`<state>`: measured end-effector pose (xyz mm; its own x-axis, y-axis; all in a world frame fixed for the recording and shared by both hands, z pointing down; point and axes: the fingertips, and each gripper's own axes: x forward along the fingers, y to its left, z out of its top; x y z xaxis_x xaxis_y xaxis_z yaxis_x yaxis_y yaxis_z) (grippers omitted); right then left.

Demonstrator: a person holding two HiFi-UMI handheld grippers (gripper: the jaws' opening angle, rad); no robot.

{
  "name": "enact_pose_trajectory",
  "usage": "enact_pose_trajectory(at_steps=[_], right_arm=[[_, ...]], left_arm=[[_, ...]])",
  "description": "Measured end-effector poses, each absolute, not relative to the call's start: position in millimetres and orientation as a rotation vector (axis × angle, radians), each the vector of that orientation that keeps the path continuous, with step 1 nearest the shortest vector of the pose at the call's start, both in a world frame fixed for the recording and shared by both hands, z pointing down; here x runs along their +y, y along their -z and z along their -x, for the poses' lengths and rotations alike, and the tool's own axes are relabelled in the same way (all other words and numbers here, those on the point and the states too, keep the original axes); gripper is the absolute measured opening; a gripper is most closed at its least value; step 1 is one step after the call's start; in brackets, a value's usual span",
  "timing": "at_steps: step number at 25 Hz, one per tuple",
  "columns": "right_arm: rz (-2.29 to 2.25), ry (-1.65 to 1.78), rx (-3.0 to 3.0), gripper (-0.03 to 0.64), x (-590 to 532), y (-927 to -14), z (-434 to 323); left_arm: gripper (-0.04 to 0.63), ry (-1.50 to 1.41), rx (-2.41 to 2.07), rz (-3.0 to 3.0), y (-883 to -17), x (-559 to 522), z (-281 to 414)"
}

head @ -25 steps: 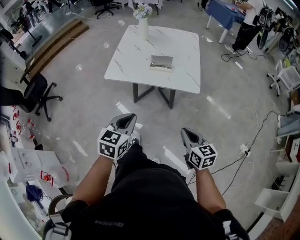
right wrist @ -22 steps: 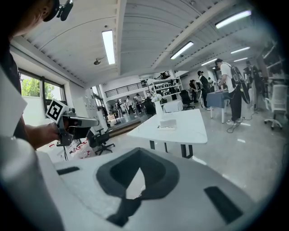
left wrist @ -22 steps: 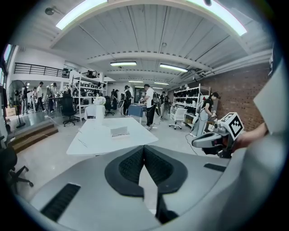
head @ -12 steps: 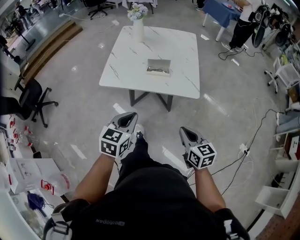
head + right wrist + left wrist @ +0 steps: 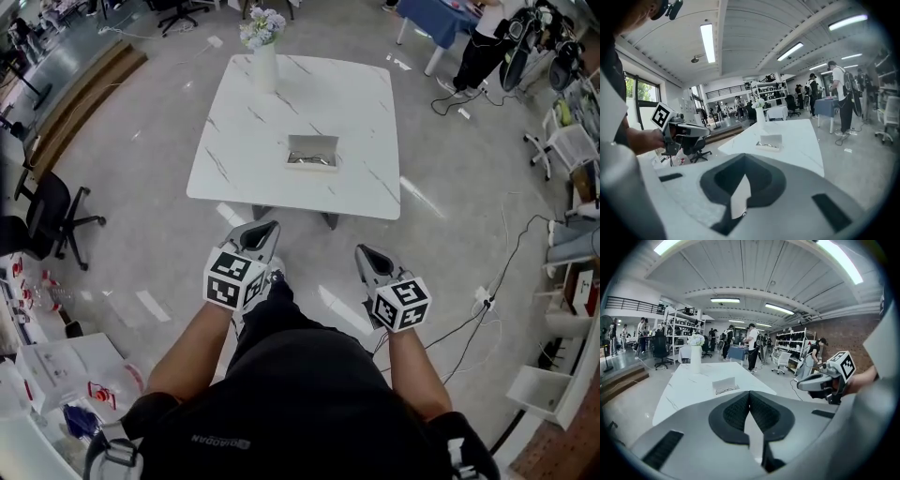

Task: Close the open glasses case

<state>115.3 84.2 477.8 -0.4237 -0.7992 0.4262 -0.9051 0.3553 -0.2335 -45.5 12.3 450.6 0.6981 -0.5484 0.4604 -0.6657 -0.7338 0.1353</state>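
Two grippers are held low in front of the person, and both are empty. The left gripper (image 5: pixel 257 236) has its jaws pressed together with nothing between them. The right gripper (image 5: pixel 367 257) is the same, with its tips touching.

The white table (image 5: pixel 234 159) now sits nearer and lower in the head view than it did a moment ago, so the person seems to be walking up to it. The grippers have kept their spot in front of the body. I think the job has not really begun yet — this is just the walk over.

The glasses case (image 5: pixel 312 151) lies open near the middle of the table, well apart from the vase of flowers (image 5: pixel 263 45) at the far edge. Its lid stands up, and glasses seem to lie inside. The case is straight ahead, roughly between the two grippers, and well apart from both — no jaw touches it.
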Motion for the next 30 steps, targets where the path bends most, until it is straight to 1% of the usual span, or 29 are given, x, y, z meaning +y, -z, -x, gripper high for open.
enact_pose_trajectory(at_steps=[6, 15, 21, 30], right_arm=[[-1.563, -0.615, -2.365, 0.002, 13.1, -460.5, -109.6], [-1.678, -0.603, -2.288, 0.002, -84.5, -453.4, -112.6], [-1.733, -0.618, -2.258, 0.002, -121.1, -457.4, -110.4], [-1.731, -0.630, -2.261, 0.002, -143.2, -454.4, -125.0]], left_arm=[[0.003, -0.577, -0.906, -2.686, -429.5, -65.4, 39.1], [0.003, -0.607, -0.822, -2.748, -426.0, -168.2, 44.0], [0.004, -0.623, -0.748, -2.774, -437.0, -206.5, 39.6], [0.003, -0.614, -0.736, -2.767, -440.8, -222.9, 30.9]])
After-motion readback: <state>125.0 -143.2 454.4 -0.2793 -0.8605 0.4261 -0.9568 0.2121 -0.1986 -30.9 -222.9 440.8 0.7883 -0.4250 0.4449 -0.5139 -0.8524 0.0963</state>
